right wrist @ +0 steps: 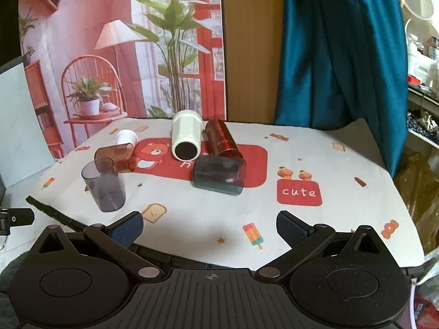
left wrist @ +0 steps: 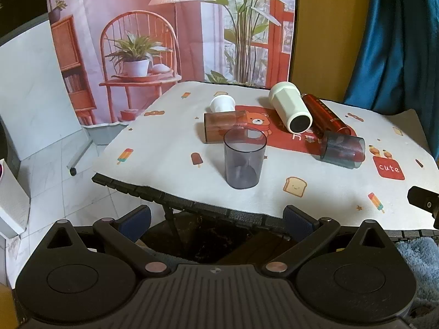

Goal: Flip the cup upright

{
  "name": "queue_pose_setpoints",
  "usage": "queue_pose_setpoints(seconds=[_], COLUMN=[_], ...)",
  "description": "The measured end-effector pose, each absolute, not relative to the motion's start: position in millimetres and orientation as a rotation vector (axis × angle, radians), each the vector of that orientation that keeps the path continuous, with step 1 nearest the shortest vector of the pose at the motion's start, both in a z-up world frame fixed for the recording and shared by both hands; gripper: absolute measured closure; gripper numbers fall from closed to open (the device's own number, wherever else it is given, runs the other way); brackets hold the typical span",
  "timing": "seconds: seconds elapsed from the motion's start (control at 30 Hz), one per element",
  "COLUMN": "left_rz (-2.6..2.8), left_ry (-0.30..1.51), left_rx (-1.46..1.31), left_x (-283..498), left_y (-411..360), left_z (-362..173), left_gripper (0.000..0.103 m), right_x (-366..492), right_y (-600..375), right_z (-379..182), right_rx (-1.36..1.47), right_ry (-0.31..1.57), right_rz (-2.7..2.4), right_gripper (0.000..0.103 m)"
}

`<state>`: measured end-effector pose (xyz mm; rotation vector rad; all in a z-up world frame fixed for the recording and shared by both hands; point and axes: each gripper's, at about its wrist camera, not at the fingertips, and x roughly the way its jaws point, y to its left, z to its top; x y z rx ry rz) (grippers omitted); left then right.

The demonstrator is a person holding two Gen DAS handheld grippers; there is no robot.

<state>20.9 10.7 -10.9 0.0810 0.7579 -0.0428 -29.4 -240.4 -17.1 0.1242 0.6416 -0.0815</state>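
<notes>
A grey see-through cup (left wrist: 244,159) (right wrist: 104,185) stands upright near the table's front left. A brown see-through cup (left wrist: 223,128) (right wrist: 116,156) lies on its side behind it. A small white cup (left wrist: 222,103) (right wrist: 126,137) sits behind that, mouth down. A dark teal see-through cup (left wrist: 343,149) (right wrist: 218,175) lies on its side mid-table. A cream tumbler (left wrist: 289,109) (right wrist: 186,139) and a red cylinder (left wrist: 326,113) (right wrist: 222,139) lie on their sides. My left gripper (left wrist: 216,219) is open and empty at the table's front edge. My right gripper (right wrist: 210,226) is open and empty over the front of the table.
The table (left wrist: 170,142) (right wrist: 329,159) wears a white cloth with a red bear panel. A printed room backdrop (left wrist: 170,27) hangs behind. A blue curtain (right wrist: 337,49) hangs at the back right. Cluttered shelves (right wrist: 422,54) stand far right.
</notes>
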Motion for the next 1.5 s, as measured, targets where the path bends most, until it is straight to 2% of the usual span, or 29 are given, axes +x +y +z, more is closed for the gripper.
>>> queue_pose_setpoints(seconds=[0.67,1.5], left_rz=[-0.038,-0.019], left_ry=[0.757,0.841], left_rx=[0.076,0.075], left_x=[18.9,26.8], left_y=[12.1,17.8], left_z=[-13.4,-27.2], left_gripper=[0.000,0.000], right_x=[-25.6,-18.0], right_y=[-245.5,-247.8], right_z=[-27.2,-38.7], right_rx=[0.157,0.185], right_ry=[0.648,0.705], right_rz=[-0.120,-0.112], right_gripper=[0.000,0.000])
